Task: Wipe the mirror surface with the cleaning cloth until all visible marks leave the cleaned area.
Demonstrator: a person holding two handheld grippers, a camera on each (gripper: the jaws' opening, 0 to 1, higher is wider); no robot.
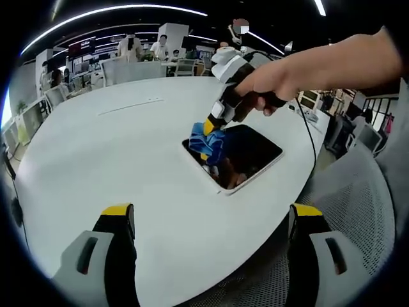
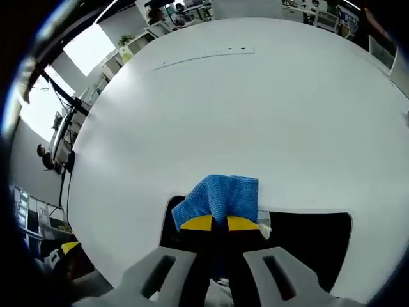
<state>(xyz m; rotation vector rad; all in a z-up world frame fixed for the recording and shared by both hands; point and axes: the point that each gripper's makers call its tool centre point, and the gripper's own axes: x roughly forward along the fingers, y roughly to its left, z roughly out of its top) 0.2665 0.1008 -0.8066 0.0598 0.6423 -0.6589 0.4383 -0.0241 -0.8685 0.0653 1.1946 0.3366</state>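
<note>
Right gripper clenched on blue cleaning cloth, pressing it against the mirror near its far edge. Mirror lies flat on white round table. Left gripper hangs released above the table, well apart. A hand holds the right gripper; office desks beyond.

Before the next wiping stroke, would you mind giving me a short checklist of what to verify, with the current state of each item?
1. Cloth held: ok. The right gripper is shut on the blue cloth.
2. Cloth on the mirror: ok. In the left gripper view the cloth meets the mirror near its far-left corner.
3. Mirror flat on the white table: ok.
4. Left gripper out of the way: ok. It is open, holding nothing, short of the mirror.
5. Mirror in view: ok in the left gripper view; its near part is hidden in the right gripper view.
6. Marks left on the glass: cannot tell; the surface reads dark with reflections.
</note>
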